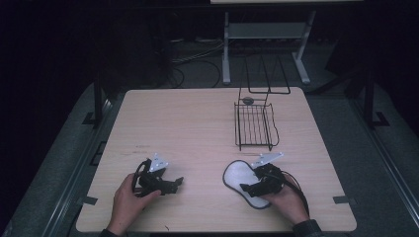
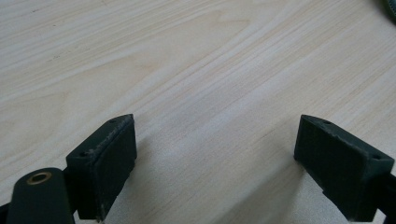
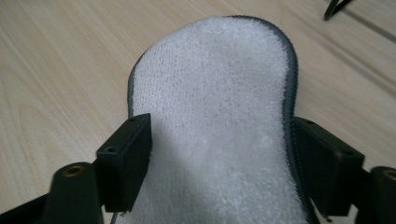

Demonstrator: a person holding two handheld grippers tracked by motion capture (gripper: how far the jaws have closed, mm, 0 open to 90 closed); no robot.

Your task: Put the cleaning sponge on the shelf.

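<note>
White terry pad (image 3: 219, 116) with a grey bound edge lies between the right gripper's (image 3: 219, 154) fingers (image 3: 126, 158), its two long sides at or just inside the black pads. The left pad seems to meet the cloth's edge and the right one stands at the grey binding, yet I cannot tell whether they press on it, so the grip reads as closing around the pad rather than clamped. The pad's long axis runs straight away from these fingers, its rounded far end pointing up the tabletop (image 3: 56, 56). In the high view the same pad (image 1: 237, 175) lies flat at the near right of the tabletop, under the right hand (image 1: 286, 200), angled toward the middle. The left gripper (image 1: 170, 185) rests well apart to the left, its fingers (image 2: 105, 158) spread wide over bare wood. A black wire rack (image 1: 254, 126) stands farther back, beyond the pad. The right hand is plainly the nearer one, and squeezing across the pad's width is what the next move seems to turn on.
</note>
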